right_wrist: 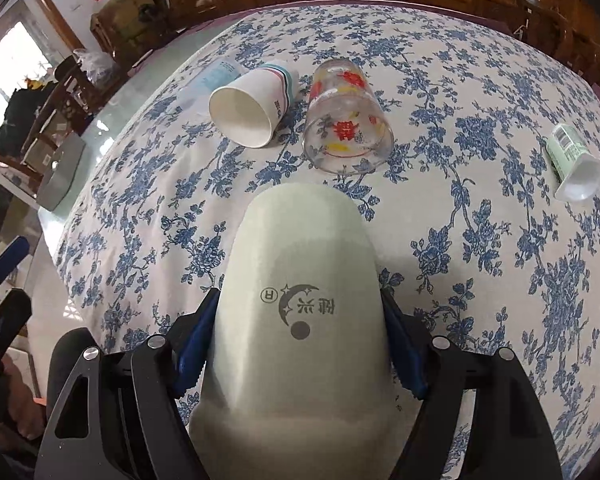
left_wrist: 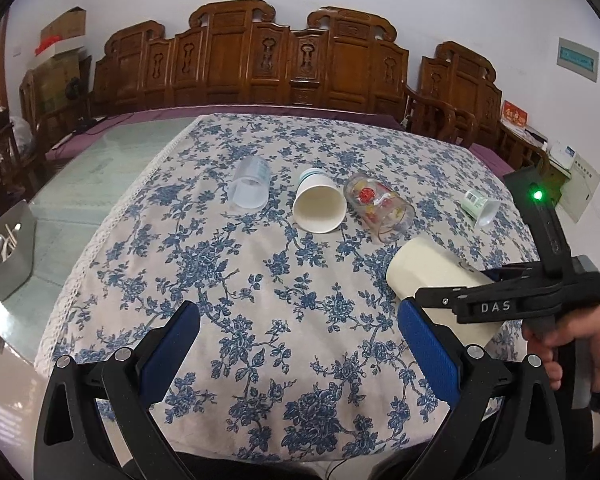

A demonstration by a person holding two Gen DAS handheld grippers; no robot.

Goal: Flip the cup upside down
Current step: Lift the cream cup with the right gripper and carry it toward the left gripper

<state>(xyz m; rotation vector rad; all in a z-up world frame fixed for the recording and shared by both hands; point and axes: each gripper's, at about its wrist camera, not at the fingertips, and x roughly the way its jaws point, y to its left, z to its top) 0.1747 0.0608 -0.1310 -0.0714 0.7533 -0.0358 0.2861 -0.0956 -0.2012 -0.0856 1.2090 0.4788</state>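
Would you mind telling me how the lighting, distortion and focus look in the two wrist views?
Left wrist view: strong fisheye bending of the table edge, dark corners, soft even light, sharp cups. Right wrist view: blown-out window glare at the upper left, the cream cup in the right gripper fills the foreground with its lower end soft, and the glass shows faint reflections.

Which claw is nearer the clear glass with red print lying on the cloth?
Right. The right claw, shut on the cream cup, sits just short of the glass. The left claw hangs open, farther back toward the table's near edge.

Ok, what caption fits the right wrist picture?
Right gripper clamps a cream cup above the floral tablecloth.
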